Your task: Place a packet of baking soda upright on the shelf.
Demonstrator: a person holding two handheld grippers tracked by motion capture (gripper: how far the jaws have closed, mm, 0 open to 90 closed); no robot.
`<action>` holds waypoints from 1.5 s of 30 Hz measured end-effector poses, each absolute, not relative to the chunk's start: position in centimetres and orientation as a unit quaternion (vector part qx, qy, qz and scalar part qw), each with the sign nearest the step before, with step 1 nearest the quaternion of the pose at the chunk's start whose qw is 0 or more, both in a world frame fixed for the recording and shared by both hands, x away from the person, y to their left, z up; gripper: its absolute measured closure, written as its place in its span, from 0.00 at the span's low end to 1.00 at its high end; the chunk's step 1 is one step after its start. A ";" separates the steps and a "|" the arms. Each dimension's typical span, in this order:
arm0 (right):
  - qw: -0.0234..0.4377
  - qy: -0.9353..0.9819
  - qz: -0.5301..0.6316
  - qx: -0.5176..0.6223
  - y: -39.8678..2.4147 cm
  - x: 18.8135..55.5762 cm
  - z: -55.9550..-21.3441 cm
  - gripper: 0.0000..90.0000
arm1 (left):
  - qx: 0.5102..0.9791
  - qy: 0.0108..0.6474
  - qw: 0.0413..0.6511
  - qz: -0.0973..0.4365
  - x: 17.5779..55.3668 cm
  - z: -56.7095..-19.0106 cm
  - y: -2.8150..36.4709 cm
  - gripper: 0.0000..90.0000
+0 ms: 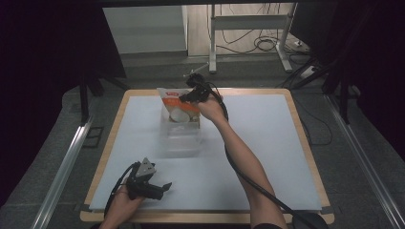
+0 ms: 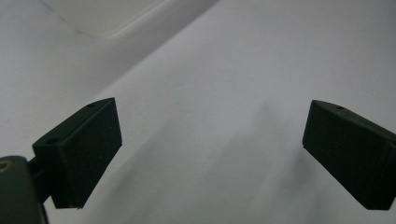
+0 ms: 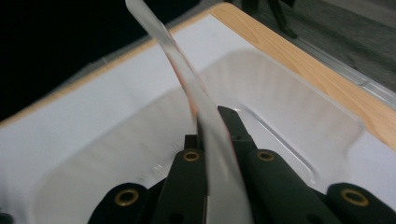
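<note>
**Now: gripping a pouch over a clear tub**

Here, pinching a flat white-and-orange plastic pouch [image 1: 177, 106] by its upper edge, with the right gripper [image 1: 187, 97] clamped tight on it at the far side of the table. Hanging upright from that grip, seen face-on from the high view, with a round pale shape printed or showing on its lower half. Dangling over the far end of a clear, shallow, rectangular plastic tub [image 1: 181, 138], its lower part seeming to sit within the tub's walls; hard to tell whether touching the bottom.

Looking along the right gripper [image 3: 212, 123] in its own view: both black pads pressing together on the pouch [image 3: 187, 74], seen edge-on as a thin curved sheet rising away from the pads, with the ribbed floor of the tub [image 3: 280, 107] lying below and the light wooden table edge [image 3: 299, 60] beyond.

Meanwhile, resting low at the near left corner of the white table cover [image 1: 267, 143]: the left gripper [image 1: 165, 187], well apart from the tub. Standing wide open in the left gripper view [image 2: 212, 149], holding nothing, with bare white surface between the pads.
</note>
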State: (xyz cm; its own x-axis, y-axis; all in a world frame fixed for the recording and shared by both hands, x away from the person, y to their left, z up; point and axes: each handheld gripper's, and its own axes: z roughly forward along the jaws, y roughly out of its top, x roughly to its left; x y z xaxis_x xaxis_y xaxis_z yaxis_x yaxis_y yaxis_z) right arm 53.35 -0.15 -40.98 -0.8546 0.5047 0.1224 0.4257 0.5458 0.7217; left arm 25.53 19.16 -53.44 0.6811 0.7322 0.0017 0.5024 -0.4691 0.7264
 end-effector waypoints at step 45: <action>0.143 0.868 0.405 0.250 -3.0 51.2 -40.2 0.09 | 0.846 0.365 0.355 0.158 25.6 -53.6 19.1 0.06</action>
